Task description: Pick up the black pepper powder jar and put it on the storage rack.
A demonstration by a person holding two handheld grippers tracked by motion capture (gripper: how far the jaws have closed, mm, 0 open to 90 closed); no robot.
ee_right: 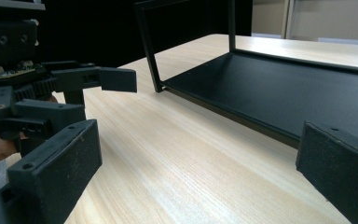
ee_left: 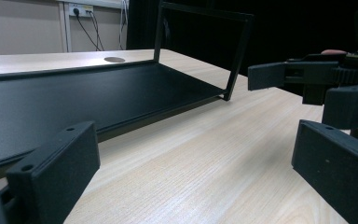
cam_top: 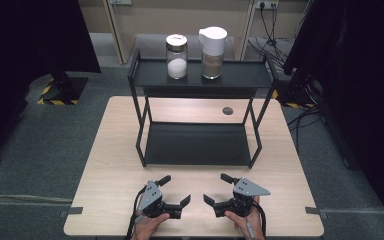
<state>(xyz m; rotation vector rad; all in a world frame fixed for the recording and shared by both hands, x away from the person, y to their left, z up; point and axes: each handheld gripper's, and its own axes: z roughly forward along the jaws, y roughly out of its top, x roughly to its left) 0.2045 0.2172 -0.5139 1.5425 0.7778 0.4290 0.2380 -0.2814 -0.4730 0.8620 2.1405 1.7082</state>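
Now | both our tools, left tool point(cam_top: 179, 194) and right tool point(cam_top: 214, 193), spread, empty, at surface point(cam_top: 115, 165) near edge | jar point(cam_top: 177, 56) and jug point(cam_top: 213, 46) on rack point(cam_top: 140, 105) top shelf, well apart from us | nothing grasped yet; we judge reach and pickup remain.

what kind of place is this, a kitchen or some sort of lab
Probably a lab or recording setup, not a kitchen: dark curtains flank a bare wooden table, cables trail across the carpeted floor, and a black two-tier rack holds just two jars.

Forearms point(cam_top: 145, 231) cut off below.
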